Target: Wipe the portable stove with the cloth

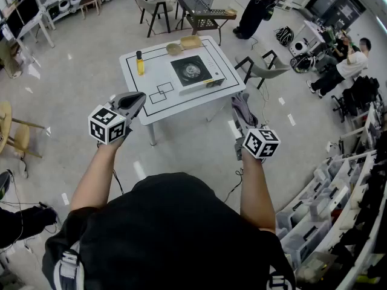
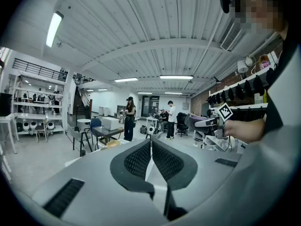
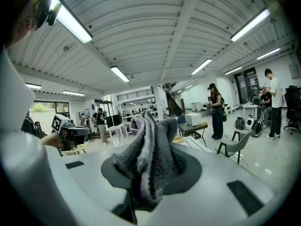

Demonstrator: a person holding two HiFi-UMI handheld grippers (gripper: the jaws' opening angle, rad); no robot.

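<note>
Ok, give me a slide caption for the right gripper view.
Right gripper shut on a bunched grey cloth, lab in the background.

Operator with a pair of hand-held grippers: dress and gear.
Black short-sleeved top (image 1: 175,222), forearms uncovered; pale grey shoulder straps (image 1: 68,267) with buckles, one at each shoulder. Left gripper (image 1: 138,100) and right gripper (image 1: 243,116): light grey moulded shells, tapering jaws lined with black cross-hatched pads (image 2: 138,161), dark slotted insets on the flanks. Each bears a white cube printed with black square markers: left cube (image 1: 107,124), right cube (image 1: 261,143).
</note>
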